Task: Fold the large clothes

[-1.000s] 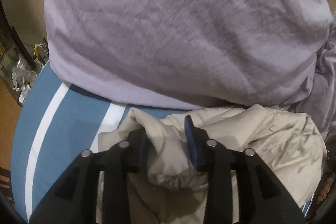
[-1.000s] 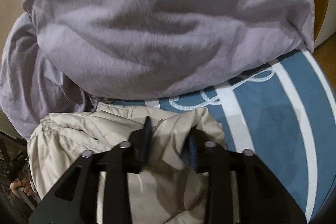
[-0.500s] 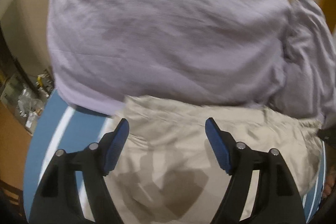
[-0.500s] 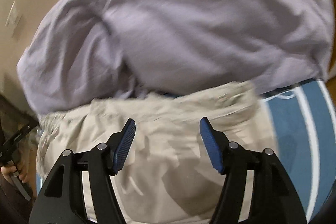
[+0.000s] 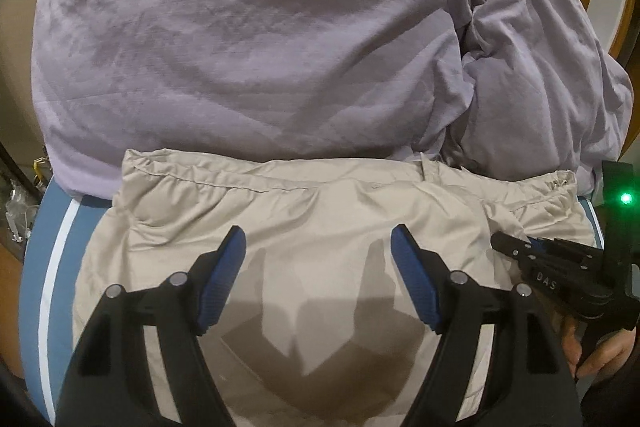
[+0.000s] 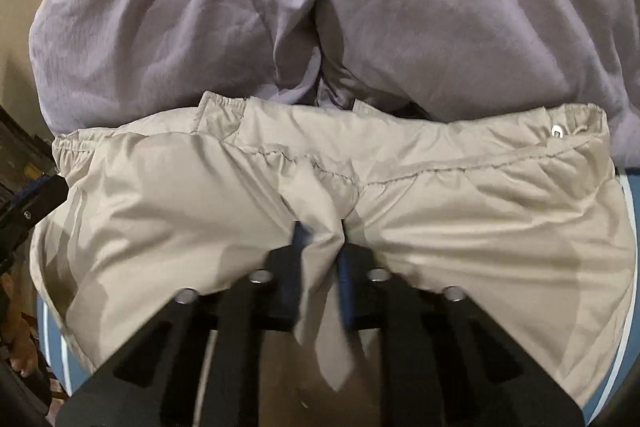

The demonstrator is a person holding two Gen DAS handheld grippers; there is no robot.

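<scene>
A beige garment with a gathered elastic hem lies spread on the bed, its hem toward the purple duvet. My left gripper hovers over its middle, jaws wide open, nothing between the blue pads. My right gripper is shut on a pinched ridge of the beige garment, with a fold of cloth trailing back between the fingers. The right gripper also shows in the left wrist view, low on the garment's right side. The left gripper's black body shows at the left edge of the right wrist view.
A bulky purple duvet and a purple pillow fill the far side, touching the garment's hem. A blue sheet with white stripes shows at the left. A person's hand holds the right gripper. Cluttered shelves stand at far left.
Both grippers let go of the bunched beige cloth, opened and moved over the garment, which now lies spread out. The right gripper has since shut on a fold in its middle.
</scene>
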